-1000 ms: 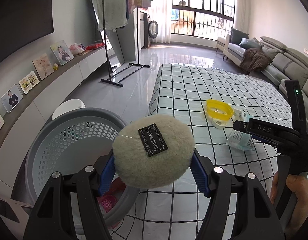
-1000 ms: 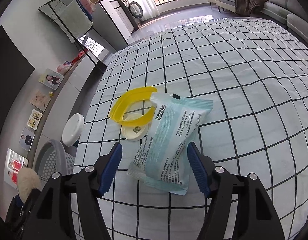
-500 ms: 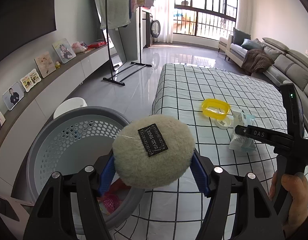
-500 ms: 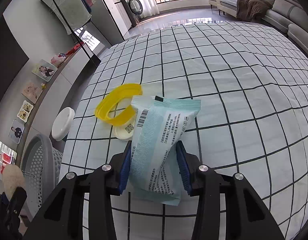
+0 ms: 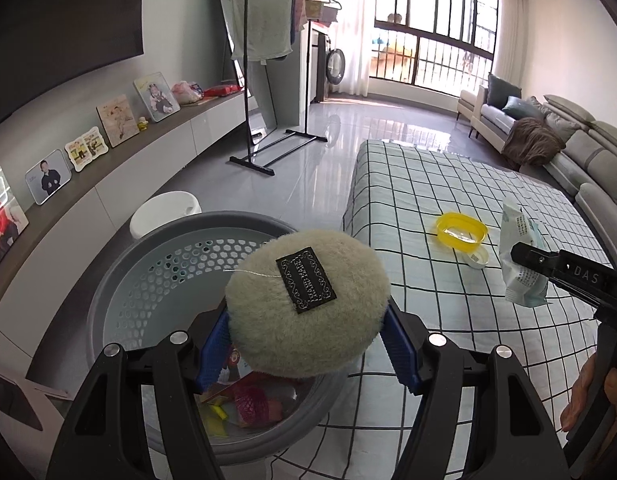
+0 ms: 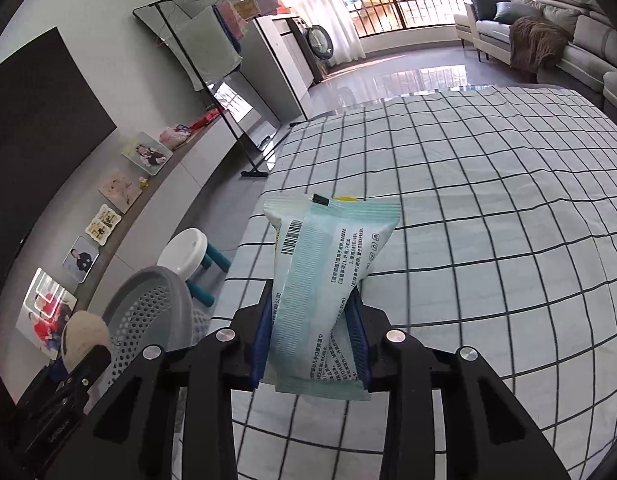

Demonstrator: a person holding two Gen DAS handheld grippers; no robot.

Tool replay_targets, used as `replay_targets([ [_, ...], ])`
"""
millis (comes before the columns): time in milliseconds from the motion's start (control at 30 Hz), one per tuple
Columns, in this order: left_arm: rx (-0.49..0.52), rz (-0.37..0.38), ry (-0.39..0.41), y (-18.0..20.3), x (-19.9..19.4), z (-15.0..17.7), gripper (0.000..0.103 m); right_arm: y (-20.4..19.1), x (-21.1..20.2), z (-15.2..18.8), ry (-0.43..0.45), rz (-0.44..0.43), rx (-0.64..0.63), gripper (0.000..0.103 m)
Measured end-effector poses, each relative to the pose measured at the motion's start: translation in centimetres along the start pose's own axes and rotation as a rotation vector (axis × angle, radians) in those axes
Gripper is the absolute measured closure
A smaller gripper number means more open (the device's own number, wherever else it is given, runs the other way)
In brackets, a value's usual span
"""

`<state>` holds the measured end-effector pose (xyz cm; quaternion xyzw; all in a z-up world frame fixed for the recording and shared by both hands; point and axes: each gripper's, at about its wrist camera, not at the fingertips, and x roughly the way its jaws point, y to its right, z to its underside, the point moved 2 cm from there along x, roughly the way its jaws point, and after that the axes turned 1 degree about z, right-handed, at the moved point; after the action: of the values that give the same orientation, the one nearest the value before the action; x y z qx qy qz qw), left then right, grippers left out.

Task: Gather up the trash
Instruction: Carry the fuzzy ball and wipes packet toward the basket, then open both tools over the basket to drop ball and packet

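Trash is being held in both grippers. A round fuzzy beige pad (image 5: 308, 304) with a black woven label (image 5: 306, 280) is being clamped by the left gripper (image 5: 308, 344), blue pads (image 5: 400, 356) pressed on either side of it, jaws at a middling width around the pad. It is being carried just above the near rim of a grey perforated laundry basket (image 5: 120, 280), which stands on the floor beside the bed; red, pink and yellow scraps (image 5: 244, 400) are lying in the basket bottom. A pale blue-green wet-wipe packet (image 6: 328, 280), barcode side visible, is being squeezed by the right gripper (image 6: 312, 344); its jaws are closing, narrow, with the packet's lower half pinched between the blue pads (image 6: 358, 340) and its top standing clear above the bed. In the left wrist view the same packet (image 5: 522, 256) is seen lifted off the checked bedsheet (image 5: 428, 184), gripped by the right gripper (image 5: 524, 256). A yellow oval plastic ring (image 5: 462, 232) and a small white round lid (image 5: 477, 258) are being left on the sheet, touching each other, near the packet. A white stool (image 6: 188, 250) with teal legs is standing on the floor just beyond the basket (image 6: 156, 300).
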<state>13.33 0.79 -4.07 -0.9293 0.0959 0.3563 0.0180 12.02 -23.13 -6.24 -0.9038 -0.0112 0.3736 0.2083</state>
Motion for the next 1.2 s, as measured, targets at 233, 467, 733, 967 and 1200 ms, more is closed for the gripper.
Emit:
replay_targets([
  [233, -0.057, -0.071, 0.006, -4.1, -0.6, 0.0, 0.038, -6.7, 2.0, 1.1, -0.051, -0.106, -0.122, 0.07],
  [467, -0.098, -0.144, -0.007, -8.1, -0.9, 0.8, 0.038, -13.0, 4.4, 3.1, -0.108, -0.205, -0.22, 0.07],
  [733, -0.135, -0.185, -0.043, -11.7, -0.7, 2.0, 0.038, -17.4, 6.4, 5.2, -0.158, -0.237, -0.307, 0.07],
  [967, -0.183, -0.185, -0.07, -13.4, -0.3, 2.5, 0.038, -19.2, 8.2, 6.3, -0.202, -0.229, -0.365, 0.07],
  [1200, -0.198, -0.185, -0.057, -13.6, -0.5, 2.3, 0.026, -18.9, 8.3, 6.2, -0.202, -0.223, -0.365, 0.063],
])
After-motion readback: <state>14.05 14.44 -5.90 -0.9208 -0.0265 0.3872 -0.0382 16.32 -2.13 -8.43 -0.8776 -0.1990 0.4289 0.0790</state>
